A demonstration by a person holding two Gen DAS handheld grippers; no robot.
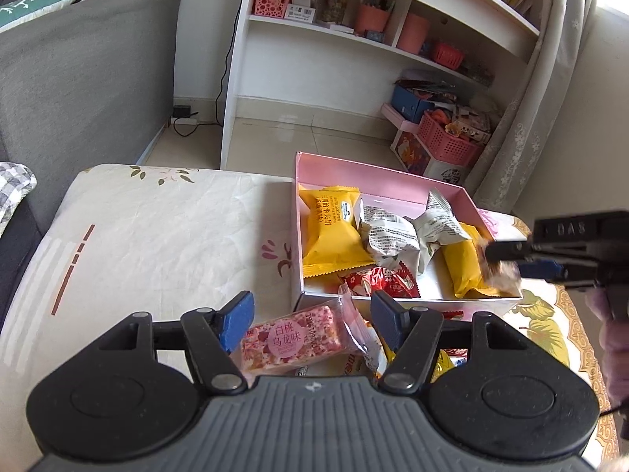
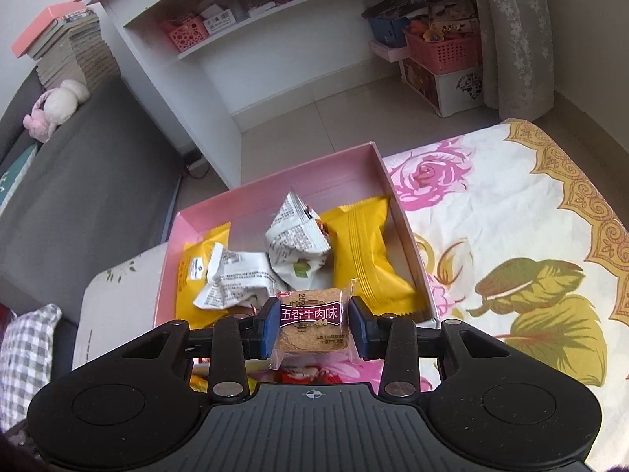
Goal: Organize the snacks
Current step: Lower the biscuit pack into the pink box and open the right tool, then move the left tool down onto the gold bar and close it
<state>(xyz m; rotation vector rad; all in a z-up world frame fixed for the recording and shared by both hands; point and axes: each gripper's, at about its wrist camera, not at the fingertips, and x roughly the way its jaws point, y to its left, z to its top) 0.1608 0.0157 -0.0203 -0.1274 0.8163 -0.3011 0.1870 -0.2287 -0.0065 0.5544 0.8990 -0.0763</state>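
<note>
A pink box (image 1: 300, 196) stands on the flowered cloth and holds yellow packs (image 1: 330, 232), white printed packs (image 1: 387, 236) and a red pack (image 1: 377, 281). My left gripper (image 1: 310, 320) is open just in front of the box. A pink-speckled snack bar (image 1: 287, 338) lies on the cloth between its blue pads (image 1: 238, 320). My right gripper (image 2: 312, 324) is shut on a brown cracker pack with a purple label (image 2: 310, 328), held above the box's near right corner (image 2: 426, 306). In the left wrist view the right gripper (image 1: 501, 259) reaches in from the right over the box.
More loose snacks (image 1: 448, 358) lie under the left gripper, in front of the box. A grey sofa (image 1: 78, 90) stands on the left. Behind the table are a white shelf unit (image 1: 354, 31), pink baskets (image 1: 448, 137) on the floor and a curtain (image 1: 542, 110).
</note>
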